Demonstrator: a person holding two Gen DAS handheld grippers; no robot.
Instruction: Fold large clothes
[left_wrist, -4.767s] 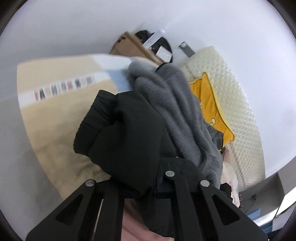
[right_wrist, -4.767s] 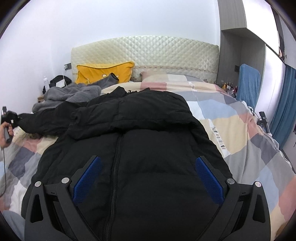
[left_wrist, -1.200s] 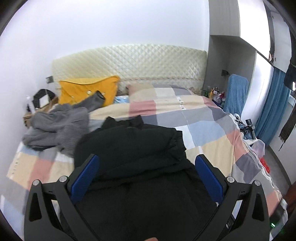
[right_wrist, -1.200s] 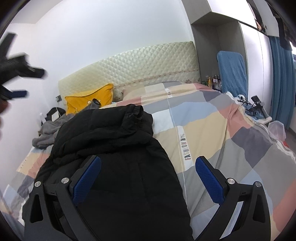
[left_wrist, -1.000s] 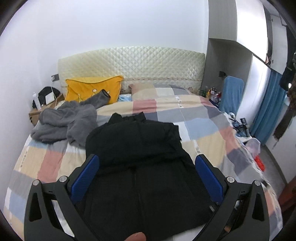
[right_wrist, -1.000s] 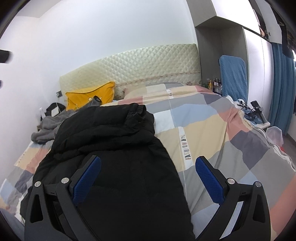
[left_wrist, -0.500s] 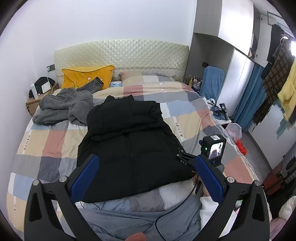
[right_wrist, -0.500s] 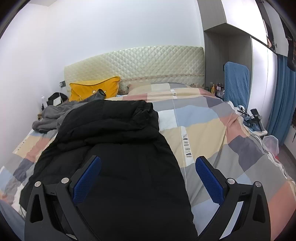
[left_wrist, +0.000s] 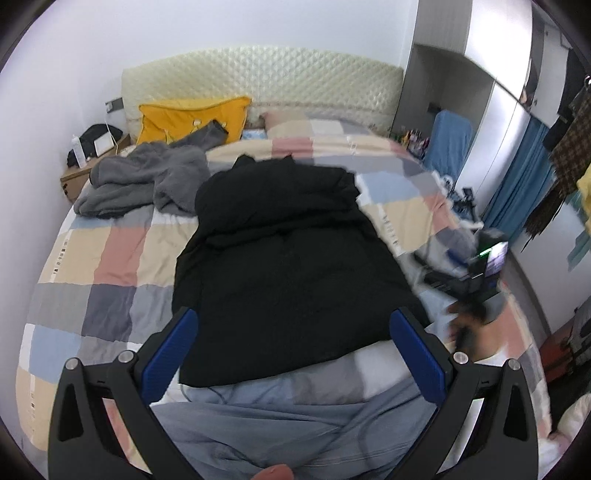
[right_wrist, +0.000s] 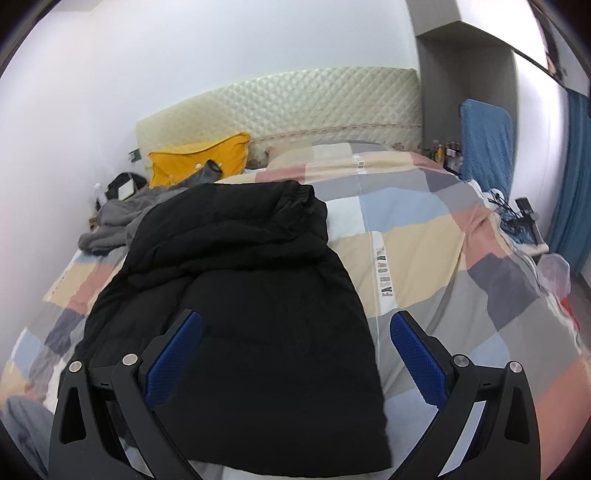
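A large black puffer jacket (left_wrist: 288, 266) lies flat on the checkered bed cover (left_wrist: 110, 258), sleeves folded in over the chest. It also shows in the right wrist view (right_wrist: 243, 295). My left gripper (left_wrist: 293, 343) is open and empty, held high above the jacket's near hem. My right gripper (right_wrist: 295, 347) is open and empty, low over the jacket's right edge. In the left wrist view the right gripper (left_wrist: 476, 273) appears blurred at the bed's right side.
A grey fleece garment (left_wrist: 144, 181) lies crumpled at the bed's far left. A yellow pillow (left_wrist: 192, 118) leans on the quilted headboard (left_wrist: 266, 81). A nightstand (left_wrist: 92, 162) stands at left. A blue-draped chair (left_wrist: 448, 142) and curtains (left_wrist: 517, 184) stand at right. The person's grey trousers (left_wrist: 295, 424) are near.
My left gripper let go of the sleeve, opened, rose and pulled back to the bed's foot. The right gripper shifted right along the jacket's edge.
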